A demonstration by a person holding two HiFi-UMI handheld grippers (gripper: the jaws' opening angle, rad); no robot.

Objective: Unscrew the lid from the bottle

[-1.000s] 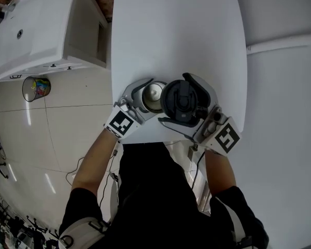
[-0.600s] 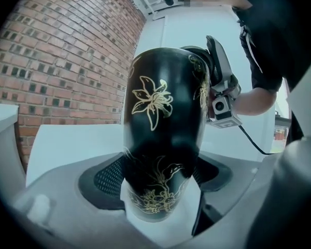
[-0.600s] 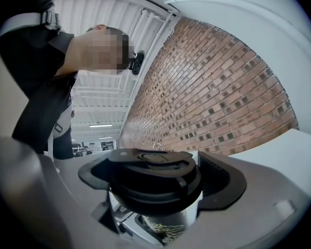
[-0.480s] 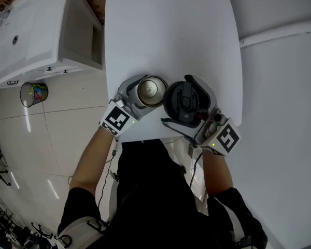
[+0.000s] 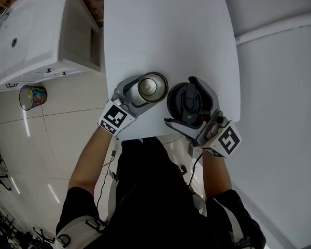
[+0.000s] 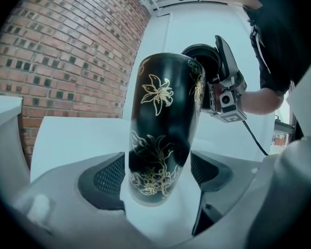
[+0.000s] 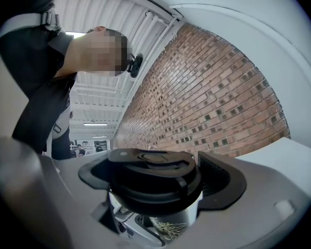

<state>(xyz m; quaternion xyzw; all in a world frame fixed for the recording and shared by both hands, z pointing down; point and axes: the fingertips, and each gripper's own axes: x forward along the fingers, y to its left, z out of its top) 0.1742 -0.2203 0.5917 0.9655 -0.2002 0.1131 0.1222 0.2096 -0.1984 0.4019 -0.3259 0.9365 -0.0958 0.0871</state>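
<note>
A black bottle (image 6: 163,123) with gold flowers stands upright between the pads of my left gripper (image 6: 158,175), which is shut on its lower body. From above, its open steel mouth (image 5: 152,87) shows at my left gripper (image 5: 141,91). The black lid (image 5: 188,104) is off the bottle and a little to its right. My right gripper (image 5: 184,105) is shut on the lid. In the right gripper view the lid (image 7: 154,178) fills the gap between the pads of my right gripper (image 7: 155,183), with part of the bottle (image 7: 168,228) below it.
Both grippers hover over the near edge of a white table (image 5: 171,30). A white cabinet (image 5: 36,35) stands to the left, with a small bin (image 5: 32,96) on the tiled floor. A white surface (image 5: 285,87) lies to the right. A brick wall (image 6: 67,51) is behind.
The lid has moved right, off the bottle's mouth, which now shows fully uncovered. Both grippers have shifted slightly toward the far side of the table.
</note>
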